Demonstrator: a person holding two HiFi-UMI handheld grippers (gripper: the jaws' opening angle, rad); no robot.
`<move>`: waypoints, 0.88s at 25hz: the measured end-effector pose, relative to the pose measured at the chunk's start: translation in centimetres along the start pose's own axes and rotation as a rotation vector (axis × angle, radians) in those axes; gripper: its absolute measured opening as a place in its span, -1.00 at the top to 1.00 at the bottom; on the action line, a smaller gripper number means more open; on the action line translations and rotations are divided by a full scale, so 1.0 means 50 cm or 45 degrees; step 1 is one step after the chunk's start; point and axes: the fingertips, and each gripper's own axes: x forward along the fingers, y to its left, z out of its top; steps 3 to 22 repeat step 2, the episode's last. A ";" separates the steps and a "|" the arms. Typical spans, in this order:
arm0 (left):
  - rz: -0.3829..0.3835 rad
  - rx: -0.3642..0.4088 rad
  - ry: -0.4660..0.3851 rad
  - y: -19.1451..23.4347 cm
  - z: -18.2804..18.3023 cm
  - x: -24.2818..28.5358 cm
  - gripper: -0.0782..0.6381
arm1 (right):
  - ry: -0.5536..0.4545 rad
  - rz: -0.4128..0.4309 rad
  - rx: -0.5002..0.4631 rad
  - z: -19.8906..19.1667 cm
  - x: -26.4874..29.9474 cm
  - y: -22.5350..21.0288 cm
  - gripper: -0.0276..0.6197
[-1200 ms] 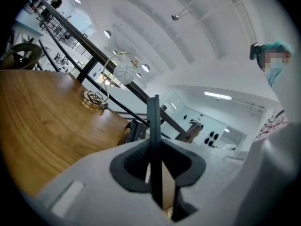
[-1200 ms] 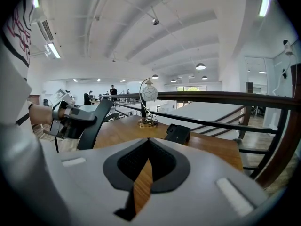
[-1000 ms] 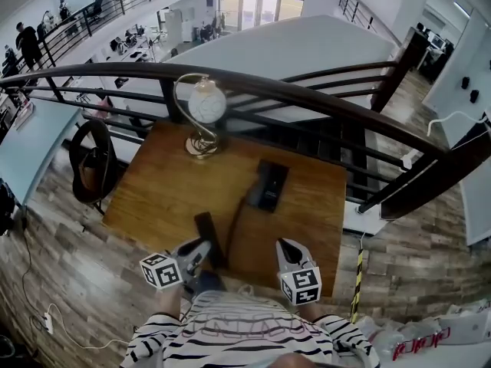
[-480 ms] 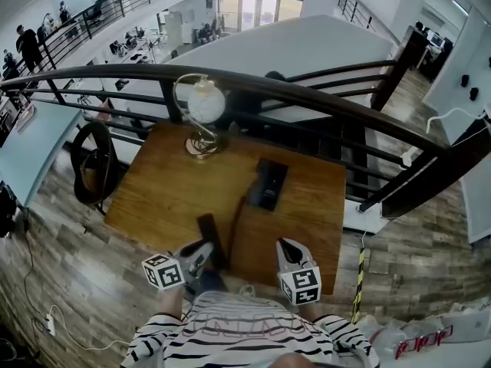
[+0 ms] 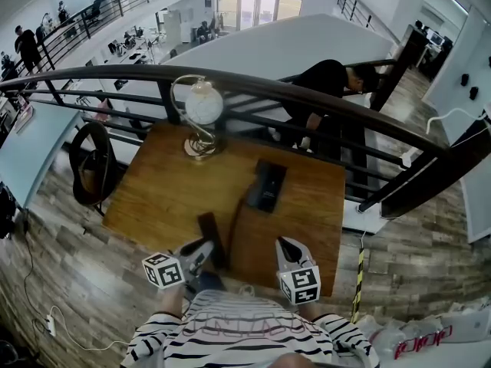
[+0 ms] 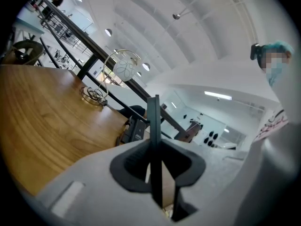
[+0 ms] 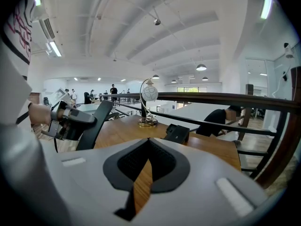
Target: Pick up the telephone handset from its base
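The black telephone handset (image 5: 209, 234) is off its base and tilted up over the near edge of the wooden table (image 5: 157, 194). My left gripper (image 5: 202, 251) is shut on its lower end. In the left gripper view the handset (image 6: 153, 126) stands edge-on between the jaws of that gripper (image 6: 154, 157). The black base (image 5: 266, 184) lies further back on the table, and a dark cord runs from it to the handset. My right gripper (image 5: 288, 248) hovers to the right, shut and empty (image 7: 147, 147). From it I see the base (image 7: 177, 133) and the held handset (image 7: 94, 125).
A brass lamp with a white globe (image 5: 201, 121) stands at the table's far left corner. A dark curved railing (image 5: 307, 94) runs behind the table, and a person in black (image 5: 326, 83) bends behind it. A round black chair (image 5: 92, 159) sits left of the table.
A person in black has come into view behind the railing at the upper right. Both grippers and the handset have stayed where they were.
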 end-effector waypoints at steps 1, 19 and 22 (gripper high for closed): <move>0.000 0.000 -0.001 0.002 0.001 0.002 0.59 | -0.001 0.000 -0.001 0.001 0.002 -0.002 0.91; 0.000 0.001 -0.002 0.003 0.003 0.004 0.59 | -0.001 0.000 -0.001 0.001 0.005 -0.003 0.91; 0.000 0.001 -0.002 0.003 0.003 0.004 0.59 | -0.001 0.000 -0.001 0.001 0.005 -0.003 0.91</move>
